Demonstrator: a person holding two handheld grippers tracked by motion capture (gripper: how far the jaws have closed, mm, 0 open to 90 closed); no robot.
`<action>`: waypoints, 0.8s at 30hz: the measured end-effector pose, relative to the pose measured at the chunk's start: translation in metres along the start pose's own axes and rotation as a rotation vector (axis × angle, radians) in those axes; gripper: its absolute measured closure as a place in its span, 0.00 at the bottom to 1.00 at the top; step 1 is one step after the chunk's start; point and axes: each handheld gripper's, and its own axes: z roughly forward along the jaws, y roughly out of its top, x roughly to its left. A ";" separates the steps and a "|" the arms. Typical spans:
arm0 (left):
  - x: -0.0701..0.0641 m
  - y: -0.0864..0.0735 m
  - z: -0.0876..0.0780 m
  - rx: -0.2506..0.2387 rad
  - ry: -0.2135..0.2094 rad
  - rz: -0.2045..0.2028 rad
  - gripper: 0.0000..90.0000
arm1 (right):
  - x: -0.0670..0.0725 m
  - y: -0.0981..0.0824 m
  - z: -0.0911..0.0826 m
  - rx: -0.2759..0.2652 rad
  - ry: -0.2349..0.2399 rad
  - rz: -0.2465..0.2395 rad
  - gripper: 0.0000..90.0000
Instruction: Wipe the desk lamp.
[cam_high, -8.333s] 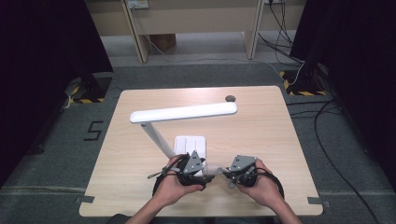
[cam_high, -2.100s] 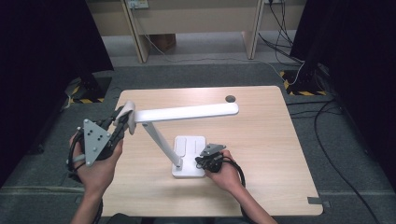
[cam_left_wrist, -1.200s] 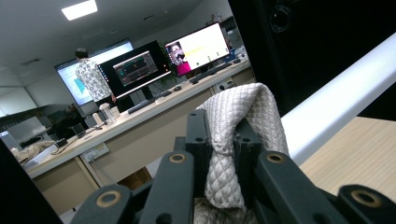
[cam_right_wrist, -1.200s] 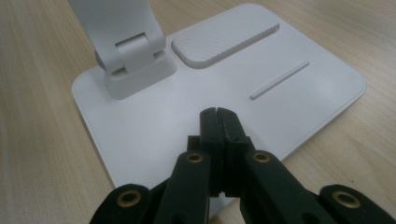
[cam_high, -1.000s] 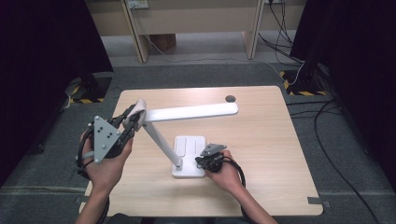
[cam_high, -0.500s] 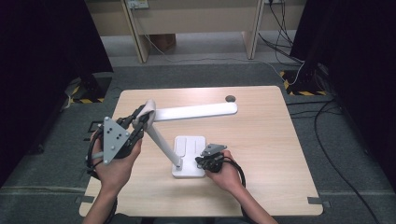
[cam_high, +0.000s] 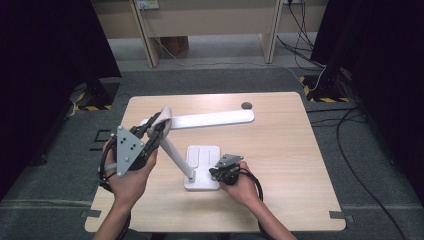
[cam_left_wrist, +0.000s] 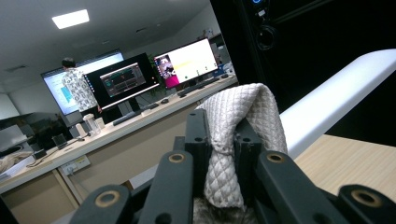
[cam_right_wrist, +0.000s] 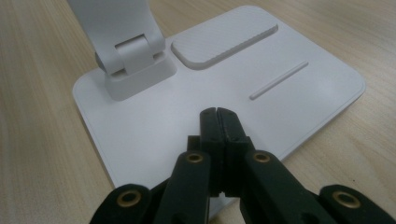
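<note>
A white desk lamp stands on the wooden table (cam_high: 295, 165): flat base (cam_high: 202, 155), slanted arm (cam_high: 175, 157), long head bar (cam_high: 210, 119). My left gripper (cam_high: 159, 125) is shut on a quilted pale cloth (cam_high: 164, 115), held against the elbow at the head bar's left end. In the left gripper view the cloth (cam_left_wrist: 243, 116) bulges between the jaws, with the head bar (cam_left_wrist: 336, 88) just behind it. My right gripper (cam_high: 216, 175) is shut, its tips resting on the base's near right corner. In the right gripper view the closed tips (cam_right_wrist: 218, 114) lie on the base (cam_right_wrist: 154, 121), near the hinge (cam_right_wrist: 133, 56).
A small dark round object (cam_high: 246, 105) lies at the table's far edge, right of the head bar's tip. Cables (cam_high: 350, 125) run over the floor to the right. In the left gripper view, monitors (cam_left_wrist: 126, 77) and a person stand at a far desk.
My left gripper has shifted a little to the right with the cloth, along the lamp's elbow. The right gripper has stayed on the base.
</note>
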 end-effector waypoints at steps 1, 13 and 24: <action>-0.001 0.000 0.001 -0.001 -0.002 -0.001 0.89 | 0.000 0.000 0.000 0.000 -0.001 0.000 1.00; -0.009 0.002 0.006 -0.009 -0.005 -0.007 0.89 | 0.000 -0.001 0.000 -0.005 -0.001 0.003 1.00; -0.016 0.004 0.012 -0.015 -0.013 -0.014 0.89 | 0.000 -0.001 0.000 -0.007 0.000 0.004 1.00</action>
